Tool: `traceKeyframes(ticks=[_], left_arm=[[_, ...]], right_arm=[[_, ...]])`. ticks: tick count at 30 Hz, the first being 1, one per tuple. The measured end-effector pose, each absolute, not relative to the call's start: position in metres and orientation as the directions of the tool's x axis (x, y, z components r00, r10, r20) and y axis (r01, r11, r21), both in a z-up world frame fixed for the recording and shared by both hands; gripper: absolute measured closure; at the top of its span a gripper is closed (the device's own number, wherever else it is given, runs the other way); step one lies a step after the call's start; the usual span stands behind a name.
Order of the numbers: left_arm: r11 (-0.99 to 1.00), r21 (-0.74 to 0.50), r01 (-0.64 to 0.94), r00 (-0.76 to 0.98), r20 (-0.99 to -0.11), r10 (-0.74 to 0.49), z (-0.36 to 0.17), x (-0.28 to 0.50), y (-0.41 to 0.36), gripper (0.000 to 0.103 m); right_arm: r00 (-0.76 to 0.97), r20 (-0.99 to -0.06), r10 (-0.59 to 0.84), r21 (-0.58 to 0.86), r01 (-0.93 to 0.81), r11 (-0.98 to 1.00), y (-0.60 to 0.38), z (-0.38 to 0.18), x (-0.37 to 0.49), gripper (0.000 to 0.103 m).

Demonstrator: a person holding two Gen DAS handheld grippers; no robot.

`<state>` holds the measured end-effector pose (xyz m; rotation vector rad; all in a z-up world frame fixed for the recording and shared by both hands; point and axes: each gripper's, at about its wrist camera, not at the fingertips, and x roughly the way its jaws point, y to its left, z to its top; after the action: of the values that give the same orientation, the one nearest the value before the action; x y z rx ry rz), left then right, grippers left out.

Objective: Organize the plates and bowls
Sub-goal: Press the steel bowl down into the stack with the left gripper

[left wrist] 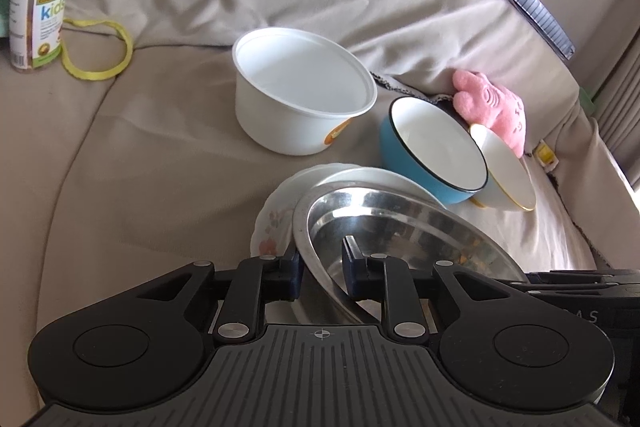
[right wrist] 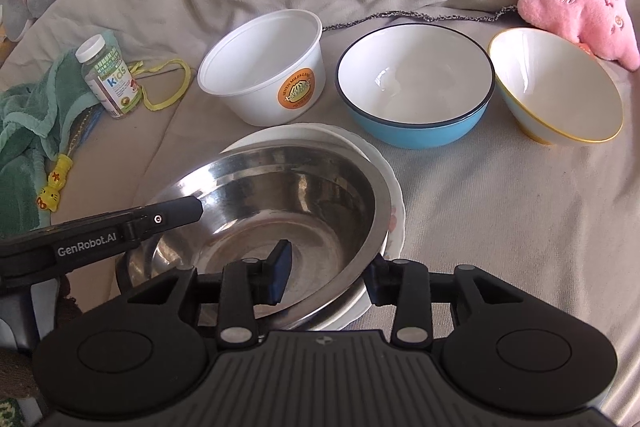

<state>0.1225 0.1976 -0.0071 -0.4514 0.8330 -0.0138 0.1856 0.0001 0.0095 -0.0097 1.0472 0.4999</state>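
Steel bowl (right wrist: pixel 280 203) on plate (right wrist: pixel 394 223), both grippers' jaws astride its rim, white tub (right wrist: pixel 264 75) beyond

Soft, even daylight fills both views, brighter toward the right edge of the left wrist view. The steel bowl (right wrist: pixel 280 203) shows white glare. Shadows are faint. Fisheye bending curves the edges; corners go dark.

Home living room, beige sofa (right wrist: pixel 480 227), pink plush toy (right wrist: pixel 576 11), kids' vitamin bottle (left wrist: pixel 38 7)
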Motion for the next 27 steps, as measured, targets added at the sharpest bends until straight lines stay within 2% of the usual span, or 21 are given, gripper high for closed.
traceKeyframes(ticks=[4, 7, 10, 11, 18, 21, 27], left_arm=[[0.901, -0.401, -0.167, 0.683, -0.706, -0.188, -0.008, 0.123, 0.198, 0.080], [0.901, -0.401, -0.163, 0.714, -0.679, -0.173, -0.003, 0.119, 0.200, 0.079], [0.906, -0.380, -0.186, 0.721, -0.679, -0.137, 0.001, 0.117, 0.202, 0.071], [0.903, -0.383, -0.196, 0.713, -0.688, -0.137, 0.000, 0.118, 0.204, 0.071], [0.897, -0.371, -0.241, 0.620, -0.769, -0.152, -0.021, 0.123, 0.207, 0.072], [0.872, -0.438, -0.220, 0.597, -0.767, -0.235, -0.030, 0.125, 0.208, 0.077], [0.887, -0.405, -0.221, 0.613, -0.765, -0.196, -0.029, 0.125, 0.204, 0.077]], right_arm=[[0.413, -0.833, 0.370, 0.205, -0.391, 0.897, -0.002, 0.011, 0.184, 0.064], [0.430, -0.824, 0.369, 0.202, -0.385, 0.901, -0.008, 0.012, 0.183, 0.060], [0.451, -0.810, 0.375, 0.205, -0.381, 0.902, -0.016, 0.015, 0.181, 0.054], [0.448, -0.811, 0.376, 0.210, -0.377, 0.902, -0.017, 0.015, 0.181, 0.052], [0.334, -0.845, 0.417, 0.321, -0.307, 0.896, -0.024, -0.020, 0.182, 0.052], [0.318, -0.838, 0.444, 0.364, -0.282, 0.888, -0.023, -0.028, 0.183, 0.054], [0.359, -0.820, 0.445, 0.365, -0.271, 0.891, -0.018, -0.030, 0.183, 0.054]])
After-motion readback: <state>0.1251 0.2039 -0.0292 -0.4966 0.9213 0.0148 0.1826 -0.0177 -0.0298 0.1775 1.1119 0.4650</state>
